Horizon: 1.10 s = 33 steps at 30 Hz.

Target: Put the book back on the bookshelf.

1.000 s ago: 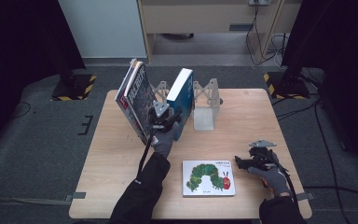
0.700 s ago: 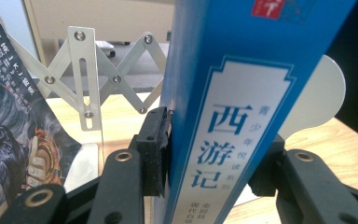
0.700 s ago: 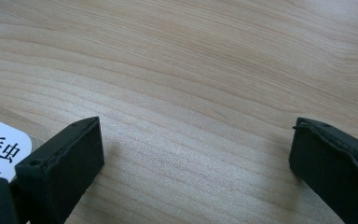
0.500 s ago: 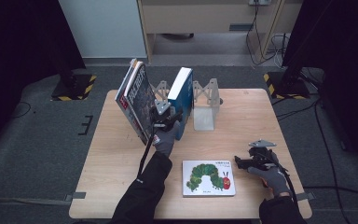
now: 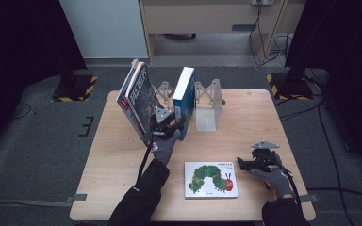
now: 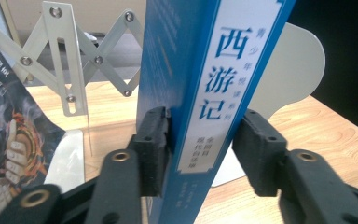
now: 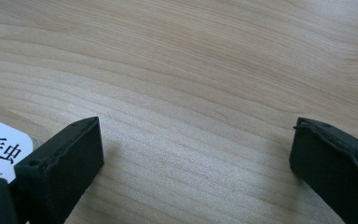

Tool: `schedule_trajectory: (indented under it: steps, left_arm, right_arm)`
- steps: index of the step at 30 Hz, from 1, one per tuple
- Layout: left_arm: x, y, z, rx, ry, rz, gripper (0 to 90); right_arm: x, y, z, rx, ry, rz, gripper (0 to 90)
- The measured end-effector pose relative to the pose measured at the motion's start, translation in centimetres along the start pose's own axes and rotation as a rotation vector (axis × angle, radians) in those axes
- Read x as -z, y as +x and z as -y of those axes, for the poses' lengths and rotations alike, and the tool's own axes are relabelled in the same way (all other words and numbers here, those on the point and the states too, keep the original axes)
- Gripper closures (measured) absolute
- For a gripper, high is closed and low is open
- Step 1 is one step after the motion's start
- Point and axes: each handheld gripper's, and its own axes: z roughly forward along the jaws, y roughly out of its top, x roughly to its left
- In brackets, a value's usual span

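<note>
Lab: hazard-taped stand bases (image 5: pixel 73 88), trailing cables (image 5: pixel 264 35).

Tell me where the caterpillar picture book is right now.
In the high view, the caterpillar picture book lies flat near the table's front edge, right of centre, just left of the right gripper.

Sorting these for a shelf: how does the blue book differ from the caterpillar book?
The blue book stands upright in the expanding bookend rack, while the caterpillar book lies flat on the table. The blue book sits between the left gripper's jaws; the caterpillar book lies free beside the open right gripper. The blue one looks thicker. Both bear Chinese titles.
</note>
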Motion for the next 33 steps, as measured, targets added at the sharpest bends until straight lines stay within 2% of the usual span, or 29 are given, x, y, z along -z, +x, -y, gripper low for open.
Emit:
schedule_trajectory:
  steps: [8, 17, 33]
  left_arm:
    - [-0.6, -0.3, -0.1, 0.012, 0.004, 0.013, 54.2]
    - [-2.1, -1.5, -0.6, 0.0, 0.02, 0.021, 51.0]
    - [-3.6, -1.7, -1.2, 0.015, 0.04, 0.034, 49.7]
  right_arm:
    - [-0.1, 0.0, 0.0, -0.006, 0.0, -0.001, 1.0]
    - [-0.1, 0.0, 0.0, -0.013, 0.001, 0.01, 0.6]
    - [-0.1, 0.1, 0.0, -0.011, -0.002, 0.009, 0.6]
